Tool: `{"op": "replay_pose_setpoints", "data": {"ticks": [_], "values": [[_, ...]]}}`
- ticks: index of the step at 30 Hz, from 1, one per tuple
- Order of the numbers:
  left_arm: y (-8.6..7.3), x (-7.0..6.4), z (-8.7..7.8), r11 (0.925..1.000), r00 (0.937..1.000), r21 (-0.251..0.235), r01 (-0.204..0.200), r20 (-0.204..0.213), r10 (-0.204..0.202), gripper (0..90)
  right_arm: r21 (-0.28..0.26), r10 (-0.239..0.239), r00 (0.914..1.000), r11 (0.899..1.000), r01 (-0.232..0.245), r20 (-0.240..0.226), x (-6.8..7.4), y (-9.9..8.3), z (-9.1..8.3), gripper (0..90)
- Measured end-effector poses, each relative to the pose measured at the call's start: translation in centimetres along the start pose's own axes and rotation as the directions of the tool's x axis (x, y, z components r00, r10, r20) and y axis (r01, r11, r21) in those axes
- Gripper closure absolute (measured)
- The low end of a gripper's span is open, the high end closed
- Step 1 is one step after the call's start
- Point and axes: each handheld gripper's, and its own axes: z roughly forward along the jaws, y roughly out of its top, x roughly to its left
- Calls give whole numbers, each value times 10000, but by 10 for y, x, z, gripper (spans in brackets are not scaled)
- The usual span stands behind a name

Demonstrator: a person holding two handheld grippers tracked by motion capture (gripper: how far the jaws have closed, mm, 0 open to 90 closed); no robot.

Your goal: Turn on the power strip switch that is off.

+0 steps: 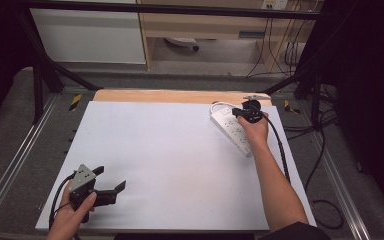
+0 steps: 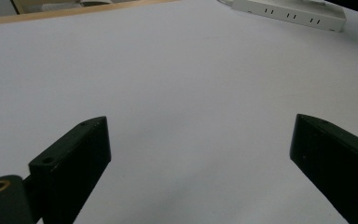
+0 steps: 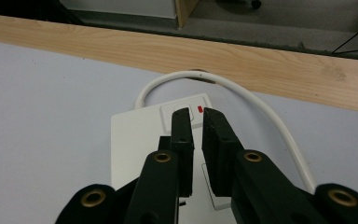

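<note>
A white power strip point(image 1: 232, 131) lies at the far right of the white table top point(image 1: 180, 165), seen too in the left gripper view point(image 2: 289, 16). My right gripper point(image 1: 239, 113) hovers over its far end. In the right gripper view the jaws point(image 3: 196, 114) stand almost together with nothing between them, tips right above the rocker switch point(image 3: 168, 114) and its red mark point(image 3: 200, 109). The strip's body point(image 3: 135, 149) lies beneath them. My left gripper point(image 1: 111, 178) rests at the near left corner, open point(image 2: 200, 135) over bare table.
The strip's white cord point(image 3: 261, 102) loops from its far end toward the wooden strip point(image 1: 180, 96) along the table's back edge. Black cables lie on the floor at the right point(image 1: 325, 150). A metal frame surrounds the table.
</note>
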Motion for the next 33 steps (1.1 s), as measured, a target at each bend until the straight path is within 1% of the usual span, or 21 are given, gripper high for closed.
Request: {"op": "replay_pose_setpoints", "data": {"ticks": [11,15,19,24,30,33], "values": [[0,0,0,10000,10000,52,-24,23,24,53,-141,32,10000,9999,-31,66,-1,5,-9,756],[0,0,1,10000,10000,66,-27,19,27,53,-194,44,10000,9998,-44,43,0,7,-13,715],[0,-1,0,10000,10000,-5,-59,-1,59,53,-252,71,10000,9997,-70,35,0,8,-16,686],[0,-1,0,10000,10000,11,-59,-10,59,53,-329,89,10000,9994,-90,-20,3,9,-19,606],[0,-1,0,10000,10000,14,-71,3,71,53,-164,99,9999,9998,-98,25,3,10,-19,487],[0,0,0,9999,9999,48,-104,-2,104,53,-69,159,9999,9999,-158,65,2,9,-20,457]]}}
